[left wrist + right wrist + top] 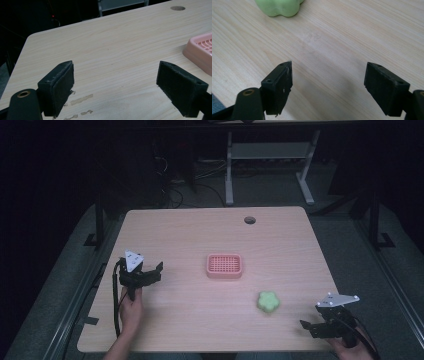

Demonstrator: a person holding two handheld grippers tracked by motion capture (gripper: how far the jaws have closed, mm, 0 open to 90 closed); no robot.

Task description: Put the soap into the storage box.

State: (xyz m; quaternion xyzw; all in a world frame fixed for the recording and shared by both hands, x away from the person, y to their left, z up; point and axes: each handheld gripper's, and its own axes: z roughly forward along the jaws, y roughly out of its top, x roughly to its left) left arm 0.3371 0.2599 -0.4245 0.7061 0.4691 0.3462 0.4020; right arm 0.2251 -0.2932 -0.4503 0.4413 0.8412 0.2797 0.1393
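A pink slotted tray lies at the middle of the light wooden table; its corner shows at the right of the left gripper view. A green flower-shaped block rests on the table to the tray's front right, and its lower edge shows in the right gripper view. My left gripper is open near the table's left edge, well left of the tray. My right gripper is open at the front right corner, right of the green block. Nothing sits between either pair of jaws.
A round cable hole is in the table's far side. Some scuffed patches mark the wood near the left gripper. Behind the table, on a dark floor, stands a white desk frame with cables beside it.
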